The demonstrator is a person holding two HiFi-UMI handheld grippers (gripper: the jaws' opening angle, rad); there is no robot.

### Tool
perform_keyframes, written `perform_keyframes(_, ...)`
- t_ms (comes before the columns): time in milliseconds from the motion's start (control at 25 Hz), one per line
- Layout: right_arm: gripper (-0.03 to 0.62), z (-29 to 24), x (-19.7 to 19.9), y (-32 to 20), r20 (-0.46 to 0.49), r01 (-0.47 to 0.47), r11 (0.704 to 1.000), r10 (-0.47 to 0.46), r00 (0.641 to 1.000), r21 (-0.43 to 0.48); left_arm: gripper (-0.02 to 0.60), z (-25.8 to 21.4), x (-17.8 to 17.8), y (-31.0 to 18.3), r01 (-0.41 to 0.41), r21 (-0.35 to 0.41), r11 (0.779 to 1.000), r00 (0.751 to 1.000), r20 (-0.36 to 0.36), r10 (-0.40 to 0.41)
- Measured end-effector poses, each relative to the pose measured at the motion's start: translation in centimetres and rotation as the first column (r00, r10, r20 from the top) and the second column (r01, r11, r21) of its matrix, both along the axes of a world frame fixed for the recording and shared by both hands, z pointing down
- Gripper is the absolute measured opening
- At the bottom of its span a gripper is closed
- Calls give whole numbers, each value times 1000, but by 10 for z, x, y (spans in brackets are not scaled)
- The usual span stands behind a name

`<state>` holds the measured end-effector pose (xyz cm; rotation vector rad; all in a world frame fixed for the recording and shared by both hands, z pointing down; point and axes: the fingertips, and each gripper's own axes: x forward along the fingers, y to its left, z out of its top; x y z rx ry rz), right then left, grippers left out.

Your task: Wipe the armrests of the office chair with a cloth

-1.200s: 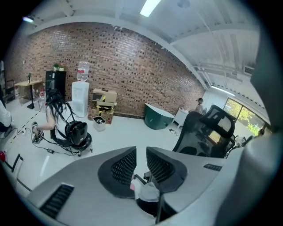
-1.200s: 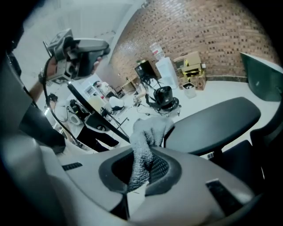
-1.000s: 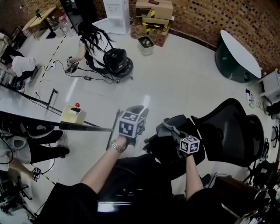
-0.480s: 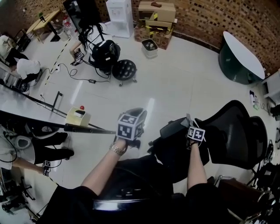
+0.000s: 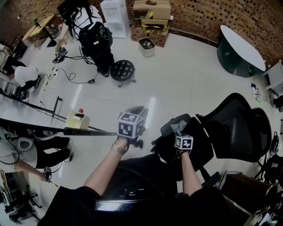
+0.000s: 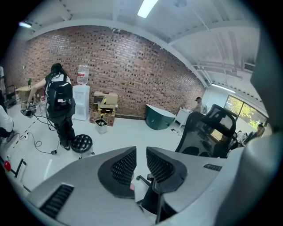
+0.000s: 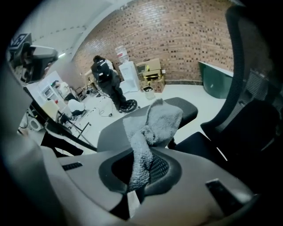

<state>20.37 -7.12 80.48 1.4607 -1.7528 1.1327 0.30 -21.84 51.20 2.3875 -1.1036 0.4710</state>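
Note:
A black office chair stands to my right, its near armrest in front of my right hand. My right gripper is shut on a grey cloth that lies bunched on that armrest. In the right gripper view the cloth runs up from between the jaws and drapes over the dark armrest pad. My left gripper hovers left of the chair over the white floor. In the left gripper view its jaws stand almost together with nothing between them, and the chair back shows at the right.
A round black stool, a person with a backpack, a small bin and cardboard boxes are at the back. A green-based table stands far right. A yellow box with a red button sits left.
My right gripper has slid the cloth back along the armrest toward me. The left gripper has barely moved. The person at the back has walked further away, leaving the stool.

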Motion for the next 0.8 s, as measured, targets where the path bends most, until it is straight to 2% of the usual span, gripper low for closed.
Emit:
perform_keyframes(200,28,-17,-86,21,118,169,986,-169,979,8,78,3,28,15,-59,-10,998,998,2,59)
perform_keyframes(280,28,-30,-118,22,186,228,972,-233,955,51,78,5,36,24,-76,-15,997,997,8,76)
perform_keyframes(360,28,-47,-136,20,256,243,964,-263,930,106,78,8,40,35,-77,-21,997,997,17,78)
perform_keyframes(440,28,-71,-137,10,312,194,967,-238,920,166,78,12,36,44,-67,-26,997,997,33,68)
perform_keyframes(560,28,-119,-125,-16,362,64,966,-155,919,251,78,25,19,49,-62,-41,997,996,66,65)
perform_keyframes(680,26,-154,-112,-30,318,-39,966,-46,947,257,78,32,7,55,-87,-65,994,994,65,91)
perform_keyframes(800,28,-185,-100,-28,304,-200,943,115,946,267,78,29,19,65,-181,-40,983,983,38,182)
